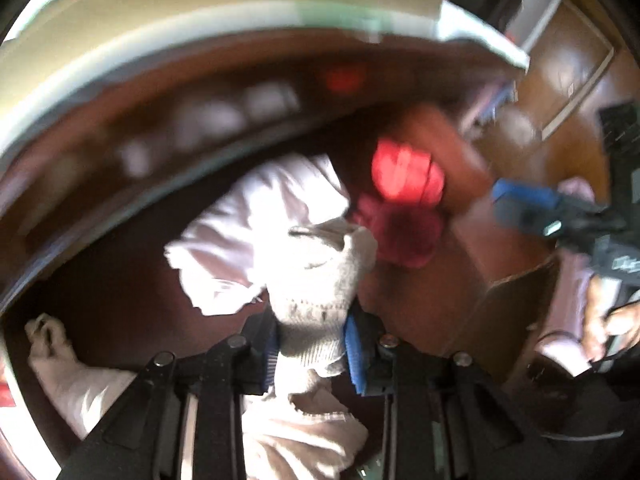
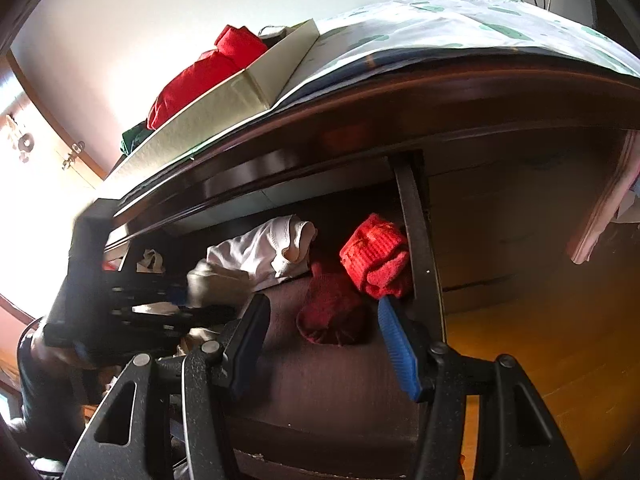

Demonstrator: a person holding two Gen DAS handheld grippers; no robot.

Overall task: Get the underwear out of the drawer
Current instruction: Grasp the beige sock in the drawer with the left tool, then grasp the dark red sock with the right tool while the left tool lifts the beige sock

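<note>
Left hand-held gripper [image 1: 310,346] clamping underwear [image 1: 316,300] (drawer [image 2: 320,400] open)

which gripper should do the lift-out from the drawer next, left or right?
Left. The left gripper is already shut on a pale knit garment over the open drawer, so it likely only needs to pull back. The right gripper is open and empty, facing the red knit items.

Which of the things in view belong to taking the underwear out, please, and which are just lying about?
Part of the job:
- left tool, shut on the pale garment
- right tool, open
- drawer

Lying about:
- bright red knit
- dark red knit
- white folded garment
- cream box on top
</note>
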